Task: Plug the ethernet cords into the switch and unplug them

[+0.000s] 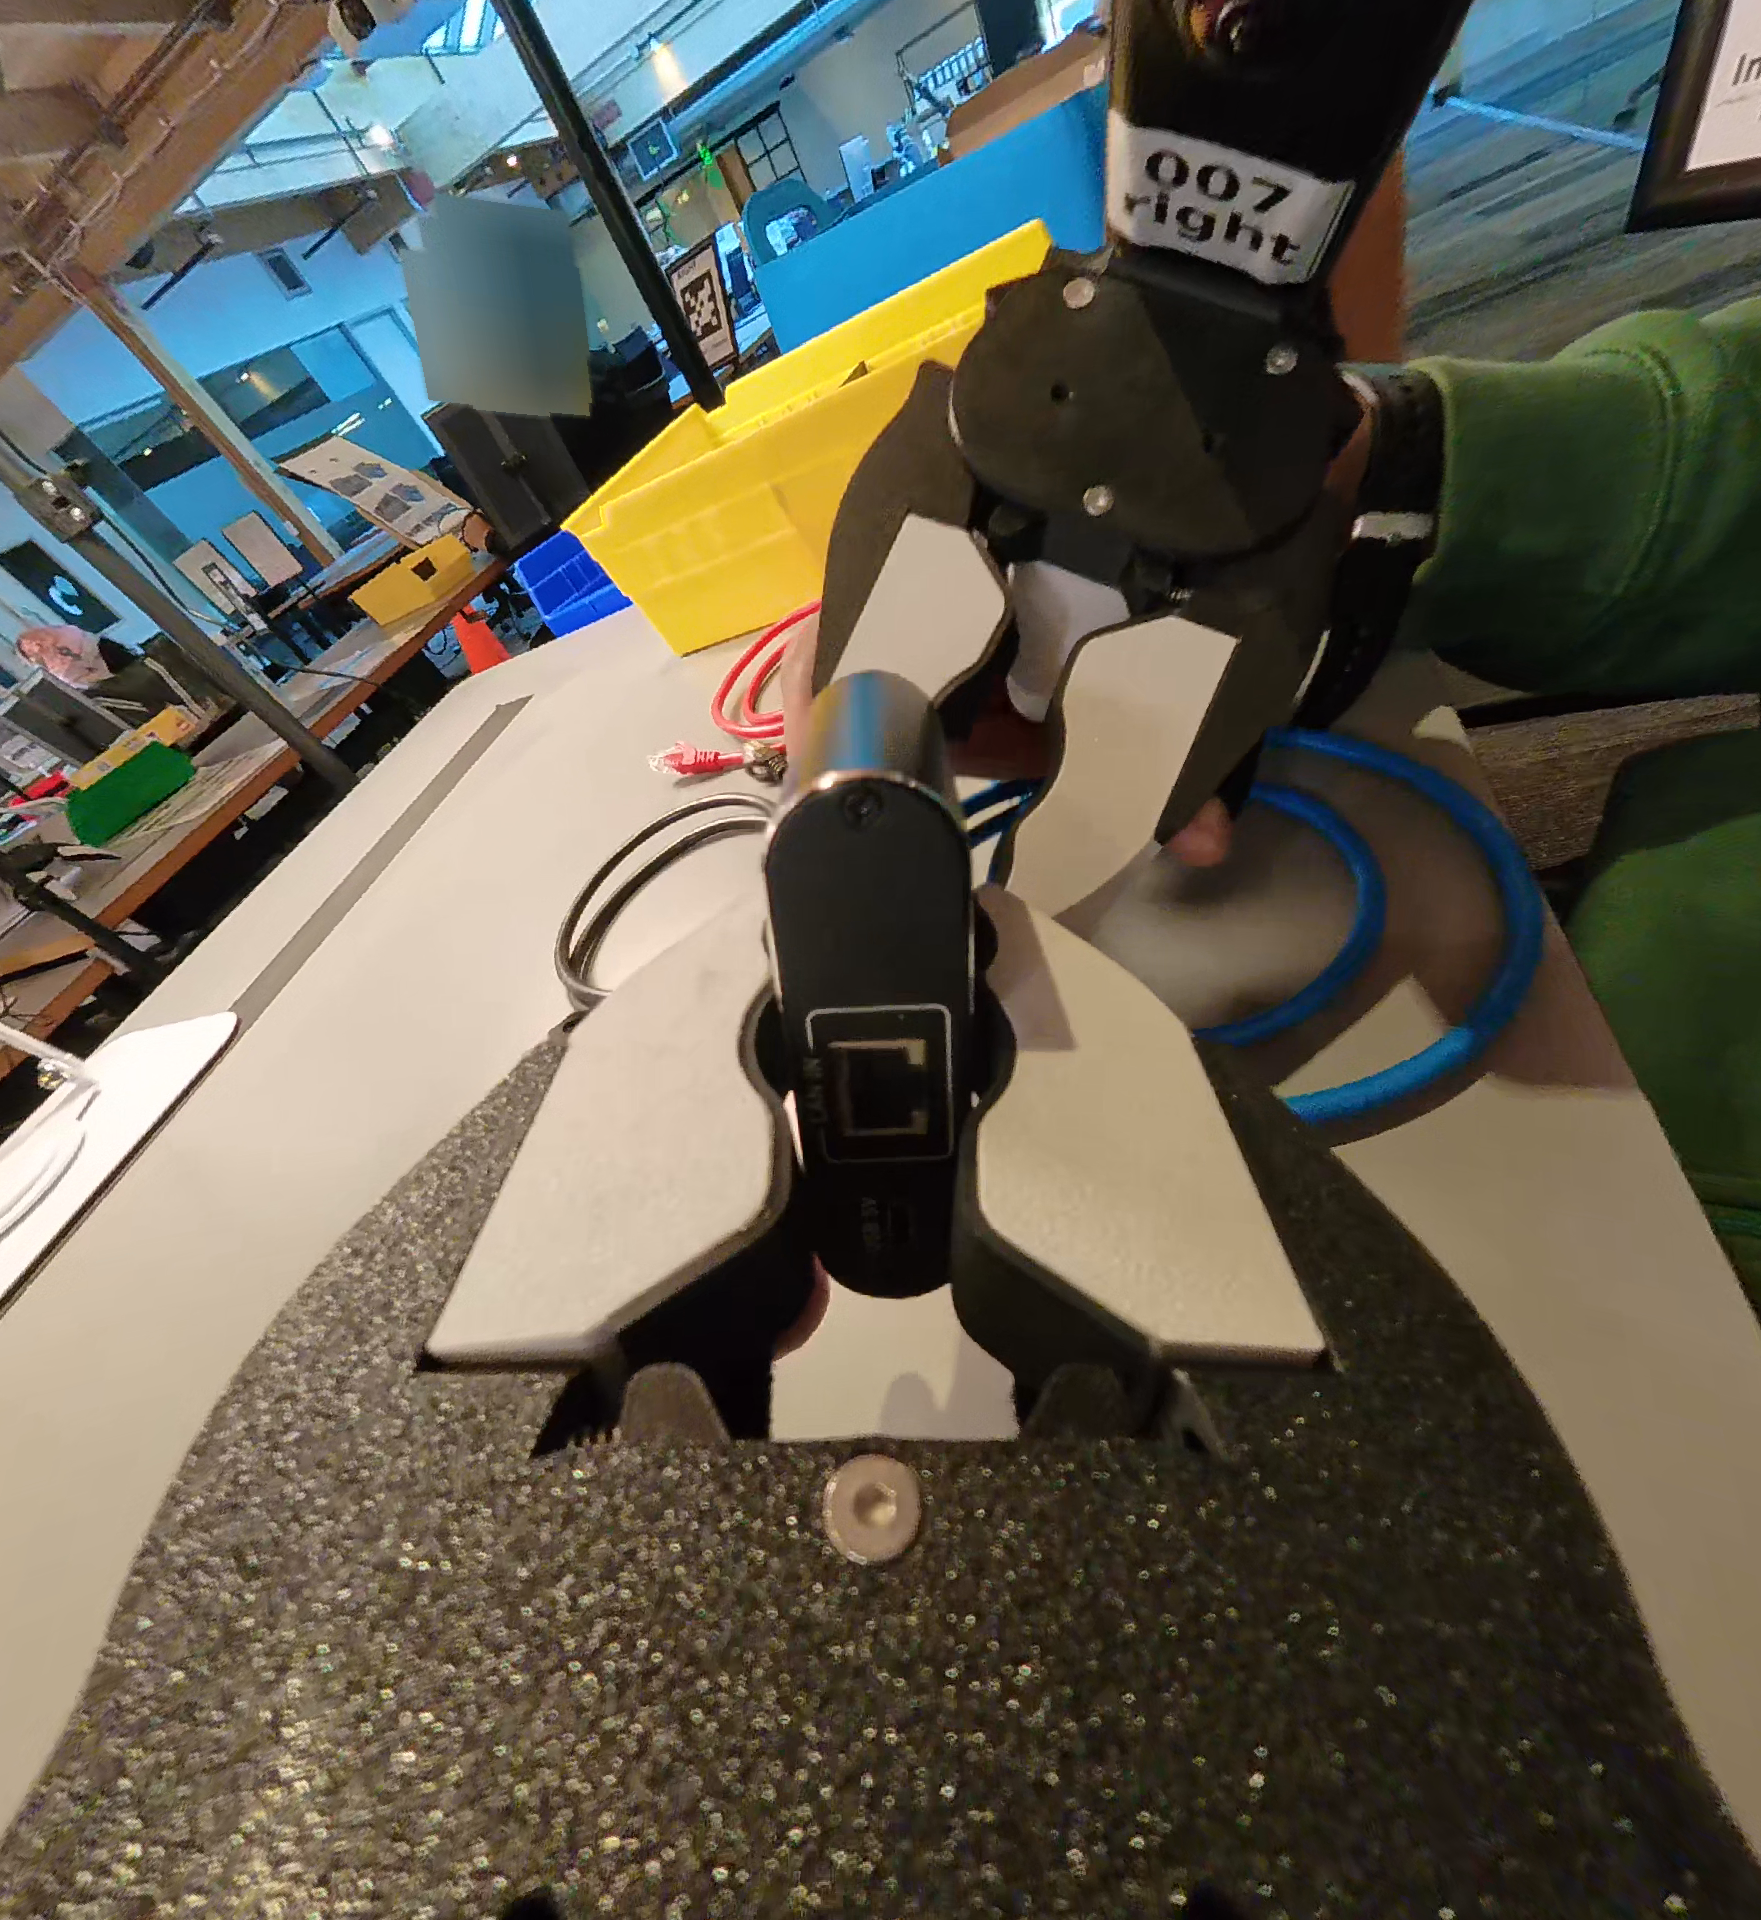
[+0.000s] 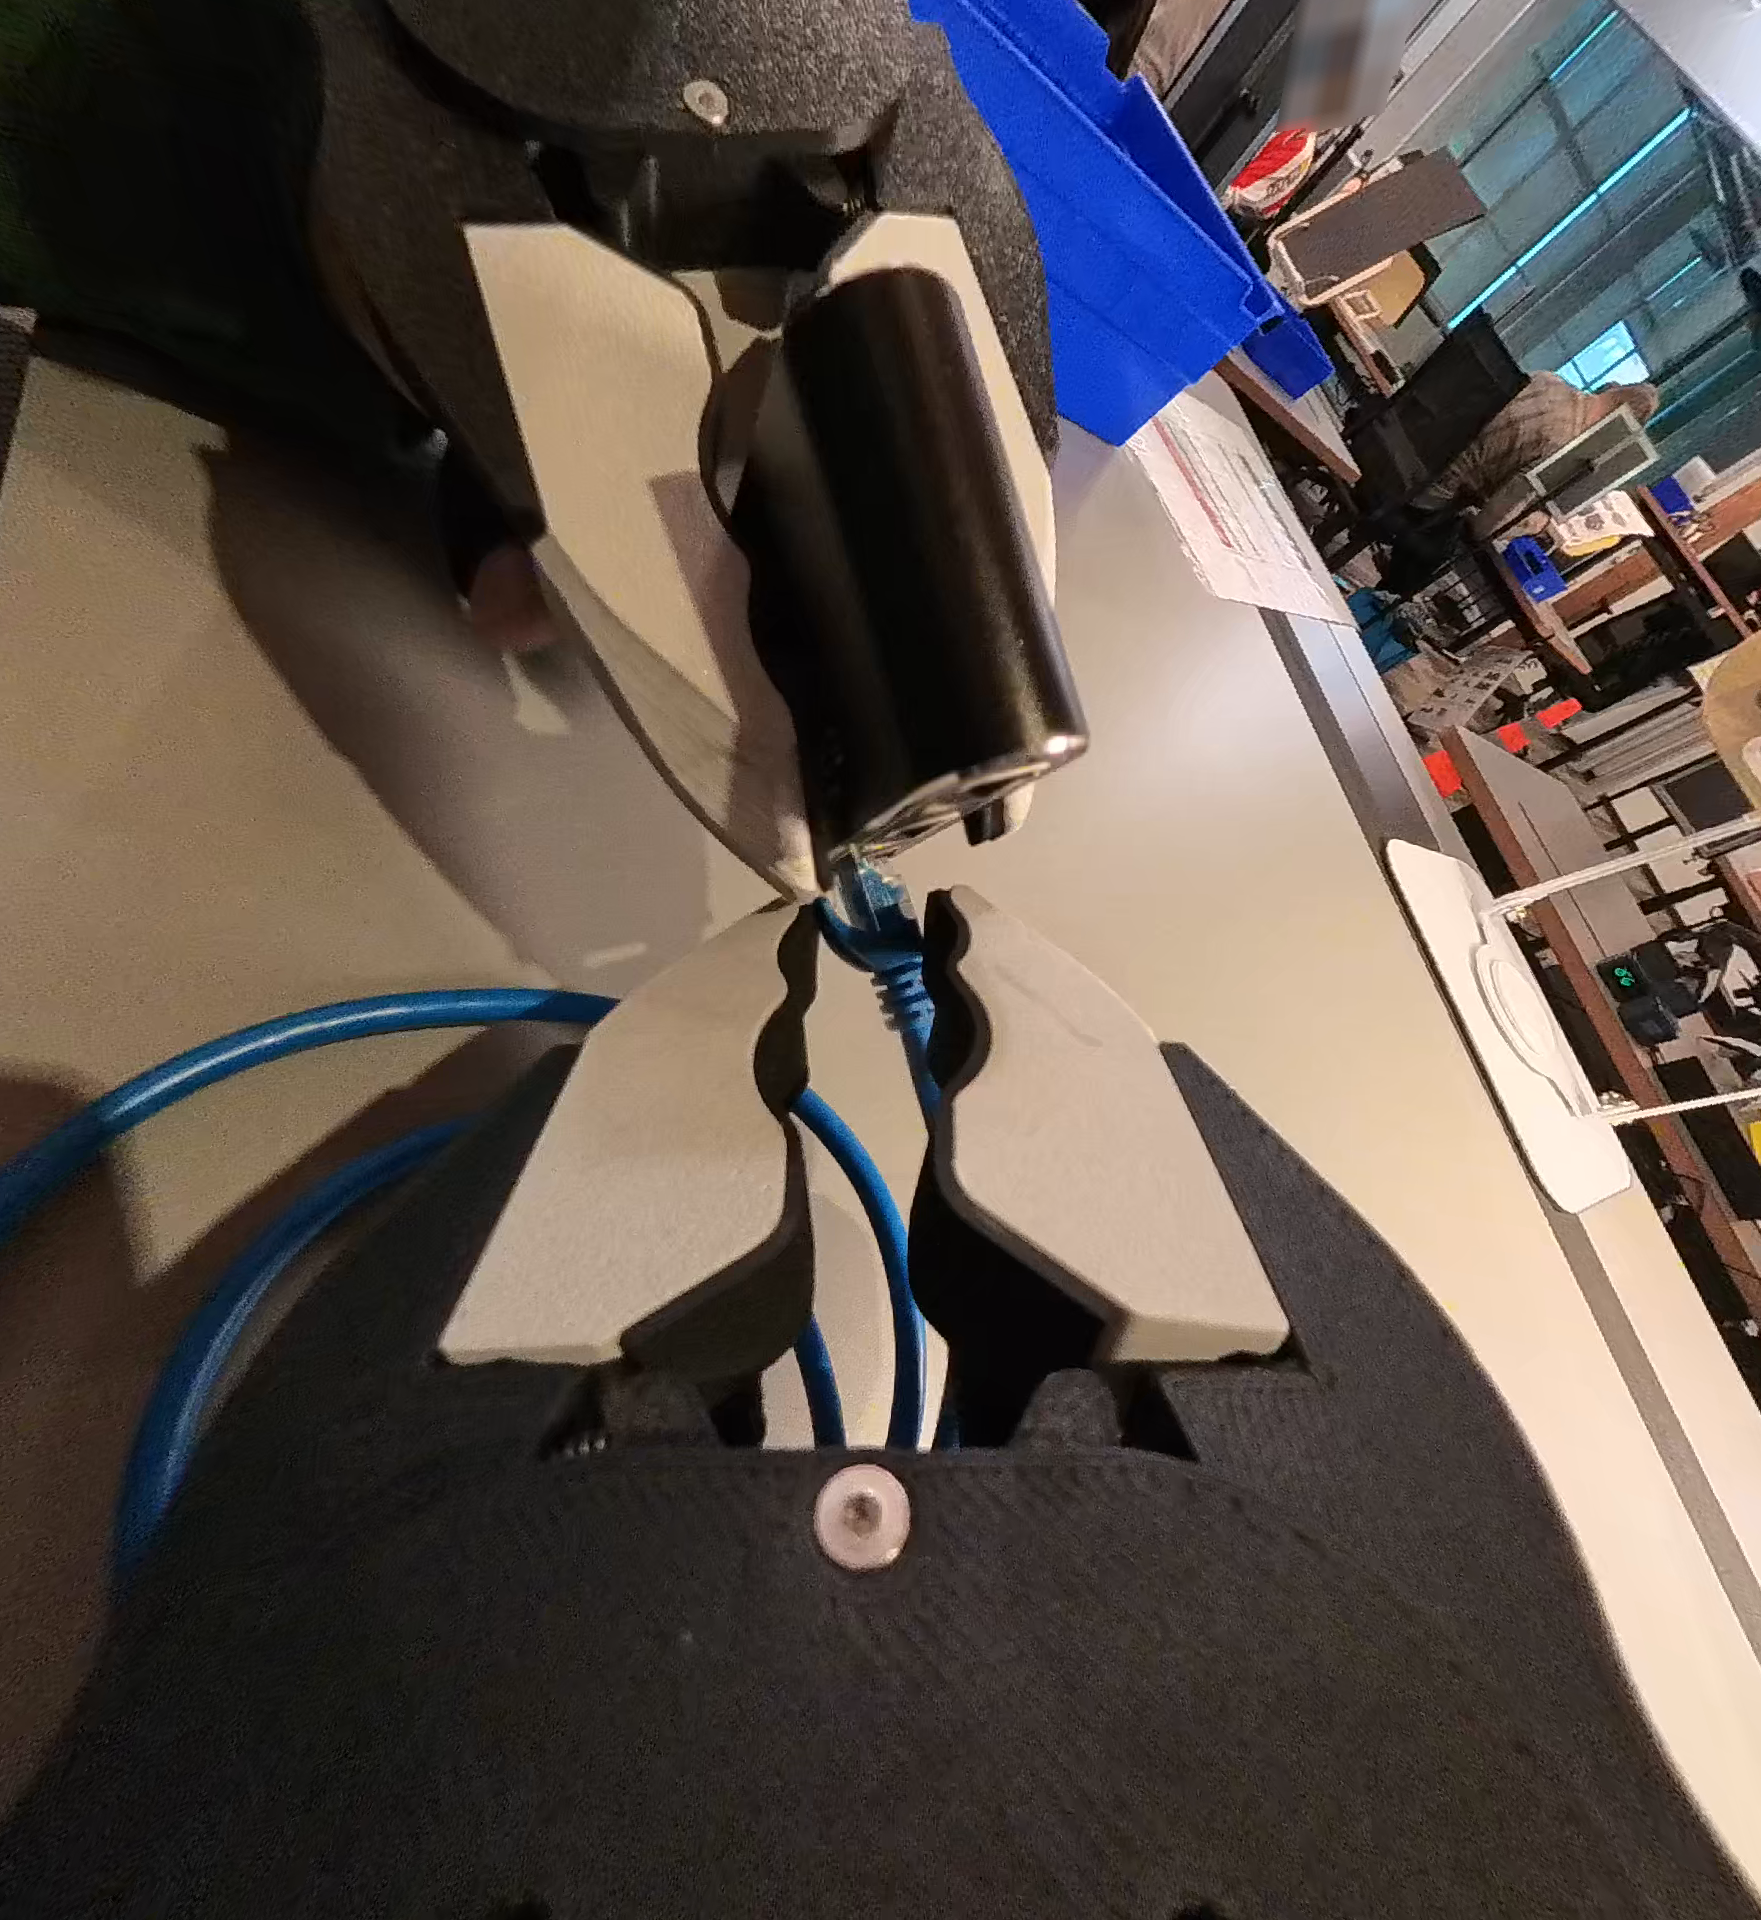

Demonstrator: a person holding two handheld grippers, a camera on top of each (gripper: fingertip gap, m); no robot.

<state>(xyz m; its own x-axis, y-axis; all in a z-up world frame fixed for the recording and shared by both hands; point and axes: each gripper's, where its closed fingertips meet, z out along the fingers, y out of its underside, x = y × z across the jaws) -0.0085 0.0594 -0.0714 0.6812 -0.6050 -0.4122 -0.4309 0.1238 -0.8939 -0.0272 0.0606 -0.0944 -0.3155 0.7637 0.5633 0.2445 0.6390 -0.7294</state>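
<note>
The left claw (image 1: pixel 881 1122) clamps the switch (image 1: pixel 871 997) mid-body above the worktop (image 1: pixel 356 935), its smooth, rigid shell likely slippery, while beyond it the right claw (image 2: pixel 871 935) pinches the blue cord (image 2: pixel 891 971) at its stiff boot — plug at the port, the slack limp.

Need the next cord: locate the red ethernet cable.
In the left wrist view, the red ethernet cable lies coiled on the grey table, upper centre, just before the yellow plastic bin.
</note>
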